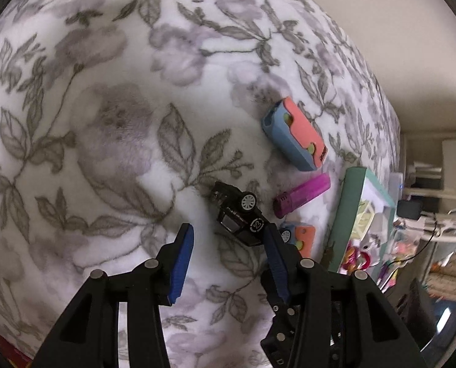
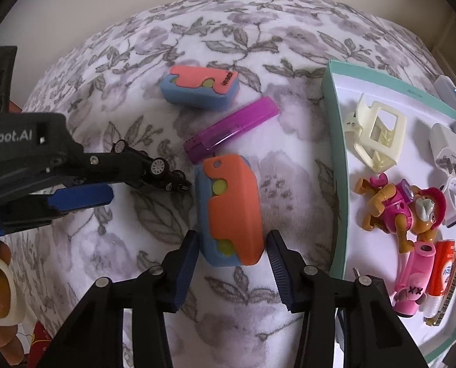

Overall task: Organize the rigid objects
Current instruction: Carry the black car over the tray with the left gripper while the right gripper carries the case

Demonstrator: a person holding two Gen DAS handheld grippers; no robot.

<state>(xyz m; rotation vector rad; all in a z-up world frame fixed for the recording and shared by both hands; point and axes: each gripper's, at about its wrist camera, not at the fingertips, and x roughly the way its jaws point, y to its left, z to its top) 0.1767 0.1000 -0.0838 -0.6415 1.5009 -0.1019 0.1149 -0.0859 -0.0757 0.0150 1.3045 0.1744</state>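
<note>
The right gripper [image 2: 232, 263] is spread wide, with its jaws on either side of the near end of the orange-and-blue case [image 2: 231, 211]. No firm closure is visible, and pad contact cannot be confirmed. The case lies flat on the floral blanket [image 2: 289, 184], directly ahead of this gripper.

Handling, judged from appearance: the case is a moulded plastic block with rounded corners, rigid and probably light. Its faces look smooth, so it may slip. Grip it across the two long flat sides, near mid-length rather than at the tapered end. The ribbed blue pads [image 2: 186, 263] should supply friction.

The left gripper [image 1: 228, 239] is also open. Its right pad touches, or nearly touches, the black toy car [image 1: 238, 211], which lies tipped on its side just ahead and to that gripper's right. The car is hard plastic or die-cast, with free wheels and an uneven body. Grip the body sides, not the wheels.

Beyond the car lie a translucent purple lighter [image 2: 231, 128] and a second orange-and-blue case [image 2: 200, 90]. To the right of the right gripper, a teal-rimmed box [image 2: 335, 159] holds a cream hair claw [image 2: 375, 138] and a pink toy figure [image 2: 403, 202].

The blanket is plush and soft, so objects may sink or tilt under downward pressure.
</note>
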